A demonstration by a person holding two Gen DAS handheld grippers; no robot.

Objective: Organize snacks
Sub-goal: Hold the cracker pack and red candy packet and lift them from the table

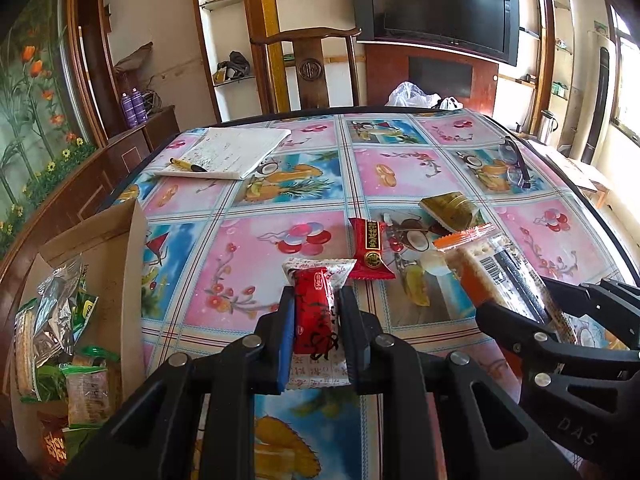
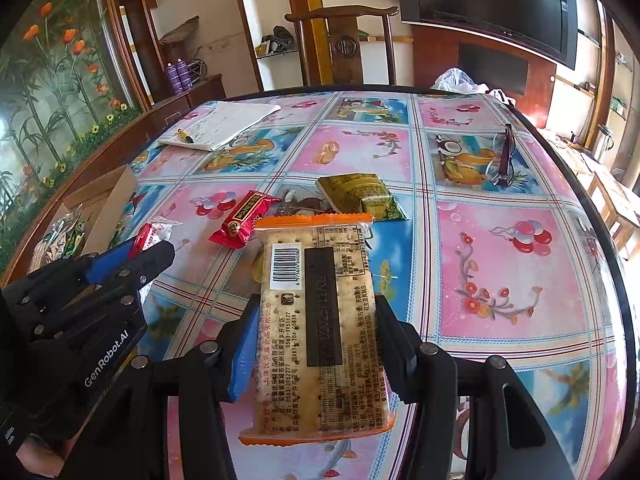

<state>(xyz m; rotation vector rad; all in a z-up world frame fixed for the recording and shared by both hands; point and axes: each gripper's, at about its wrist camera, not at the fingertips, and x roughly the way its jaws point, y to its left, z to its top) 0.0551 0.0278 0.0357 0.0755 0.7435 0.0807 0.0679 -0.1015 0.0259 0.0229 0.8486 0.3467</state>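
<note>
Two grippers each hold a snack above a table with a bright cloth of pink and blue squares. The left gripper is squeezed tight on a small red and white candy pack, which stands up between its black fingers. The right gripper is closed on a long cracker pack with orange ends, its barcode side facing up; the fingers press on both long sides. Off to the left edge of the table sits a brown cardboard box, and more snacks in shiny and green wrappers are piled inside it. Its tall flap stands between the candy pack and the pile. Two more snacks lie on the cloth past the grippers: a red packet and a dark green and gold packet, near each other but not touching. Farther back on the left lies a white notepad with a yellow pen on it. On the far right lies a pair of glasses. Behind the table stand a wooden chair and a black TV on the wall, and white plastic bags sit at the far edge.
</note>
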